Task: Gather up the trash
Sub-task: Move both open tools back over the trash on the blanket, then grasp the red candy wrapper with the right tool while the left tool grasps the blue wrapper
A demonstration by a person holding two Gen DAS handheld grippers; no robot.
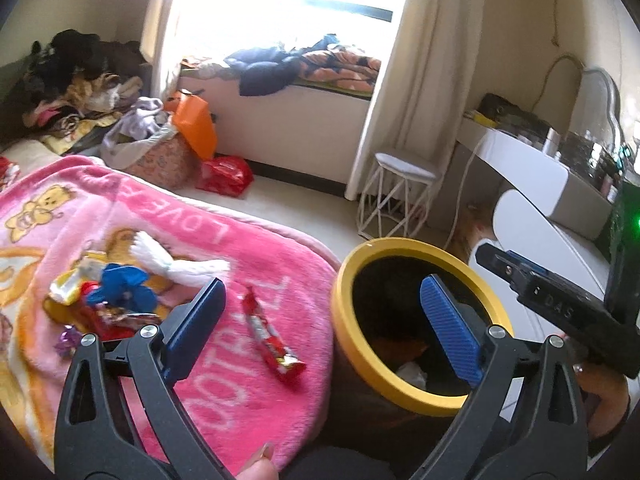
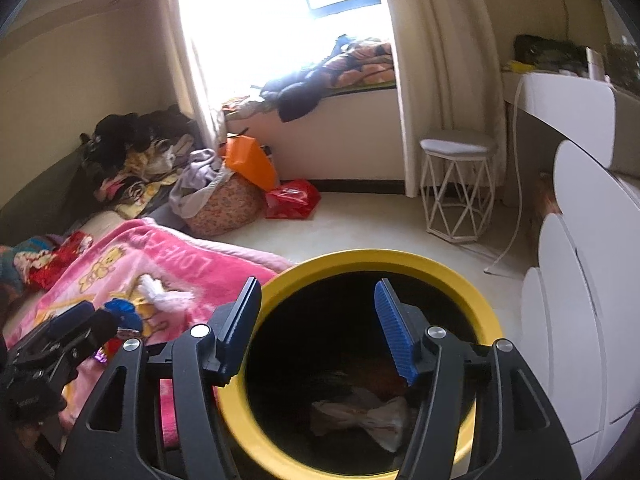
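Note:
A dark bin with a yellow rim (image 1: 352, 344) stands beside the bed; it also shows in the right wrist view (image 2: 400, 260), with a crumpled pale wrapper (image 2: 360, 418) inside. My left gripper (image 1: 324, 320) is open and empty, above the pink blanket's edge and the bin. A red snack wrapper (image 1: 272, 336) lies on the pink blanket (image 1: 248, 248) between its fingers. More trash lies further left: a blue crumpled piece (image 1: 120, 286), foil wrappers (image 1: 70, 286) and white tissue (image 1: 176, 264). My right gripper (image 2: 316, 320) is open and empty over the bin's mouth.
A white wire stool (image 1: 396, 196) stands on the floor beyond the bin. A white dresser (image 2: 580, 320) is close on the right. Clothes, a fabric basket (image 1: 160, 156), an orange bag (image 1: 196, 124) and a red bag (image 1: 224, 176) lie by the window seat.

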